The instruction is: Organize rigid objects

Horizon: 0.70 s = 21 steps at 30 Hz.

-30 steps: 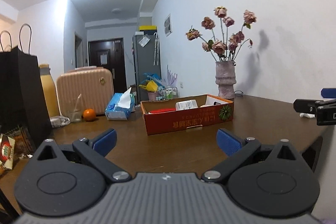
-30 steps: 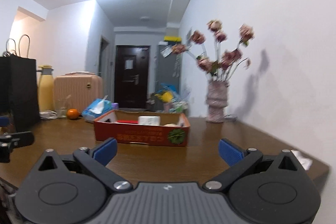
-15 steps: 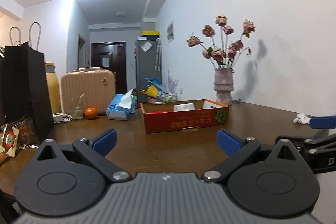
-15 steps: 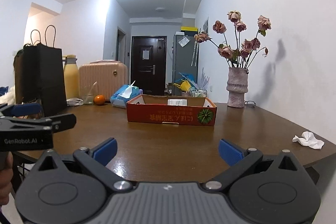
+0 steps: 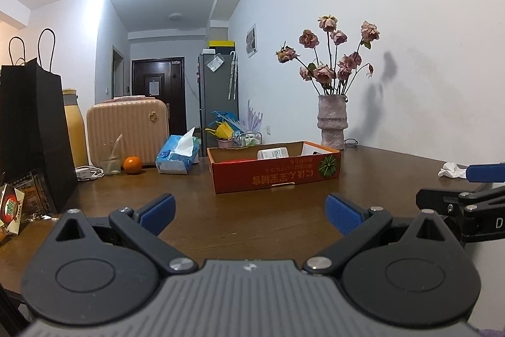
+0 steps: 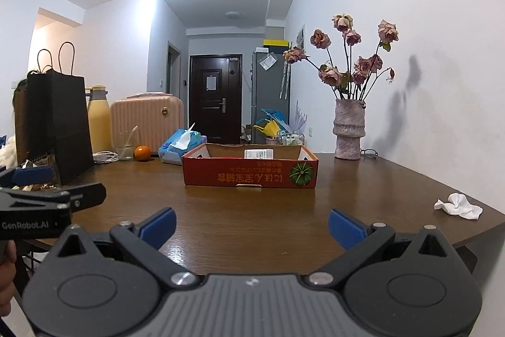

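A red cardboard box [image 5: 274, 176] stands open on the brown table [image 5: 246, 220], also in the right wrist view [image 6: 249, 176]. A white bottle [image 5: 273, 153] lies inside it, seen too from the right [image 6: 258, 153]. My left gripper [image 5: 249, 215] is open and empty, held back near the table's front edge. My right gripper [image 6: 251, 226] is open and empty, also well short of the box. The right gripper shows at the left view's right edge [image 5: 464, 198]; the left gripper shows at the right view's left edge [image 6: 47, 198].
A vase of dried roses [image 6: 348, 128] stands behind the box to the right. A tissue pack [image 5: 178, 157], an orange [image 5: 132, 164], a glass [image 5: 111, 161], a pink suitcase [image 5: 126, 128] and a black paper bag [image 5: 28, 131] stand at the left. A crumpled tissue [image 6: 457, 206] lies at the right edge.
Both grippers have pulled back from the box and dropped lower toward the table's front edge. Both stay open and empty.
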Each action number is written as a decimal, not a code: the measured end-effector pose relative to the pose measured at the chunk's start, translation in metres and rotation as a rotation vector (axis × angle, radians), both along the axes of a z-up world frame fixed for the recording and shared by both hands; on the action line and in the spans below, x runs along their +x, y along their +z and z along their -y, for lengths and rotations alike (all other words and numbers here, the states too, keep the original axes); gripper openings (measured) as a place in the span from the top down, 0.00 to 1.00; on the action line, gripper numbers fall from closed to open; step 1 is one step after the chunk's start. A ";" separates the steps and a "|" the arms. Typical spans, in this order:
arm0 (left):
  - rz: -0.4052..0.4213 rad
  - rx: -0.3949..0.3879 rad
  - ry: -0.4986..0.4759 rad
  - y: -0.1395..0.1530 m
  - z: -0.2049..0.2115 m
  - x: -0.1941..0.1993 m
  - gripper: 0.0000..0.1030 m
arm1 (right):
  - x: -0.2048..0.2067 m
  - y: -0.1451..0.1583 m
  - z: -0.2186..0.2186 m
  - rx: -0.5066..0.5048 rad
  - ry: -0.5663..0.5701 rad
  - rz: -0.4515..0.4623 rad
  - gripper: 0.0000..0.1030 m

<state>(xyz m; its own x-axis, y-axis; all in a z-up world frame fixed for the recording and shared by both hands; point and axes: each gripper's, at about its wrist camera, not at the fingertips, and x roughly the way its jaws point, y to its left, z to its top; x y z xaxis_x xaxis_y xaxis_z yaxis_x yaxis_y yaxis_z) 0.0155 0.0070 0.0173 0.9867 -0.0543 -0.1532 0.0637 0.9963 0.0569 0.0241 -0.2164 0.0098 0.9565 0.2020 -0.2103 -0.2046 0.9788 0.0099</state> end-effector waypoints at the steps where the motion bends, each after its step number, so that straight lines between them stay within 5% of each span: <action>1: 0.000 0.000 -0.001 0.000 0.000 0.000 0.00 | 0.000 0.000 0.000 -0.001 -0.001 0.002 0.00; 21: -0.009 0.003 0.000 -0.001 0.003 0.000 0.00 | 0.001 -0.003 -0.001 -0.013 -0.004 -0.011 0.00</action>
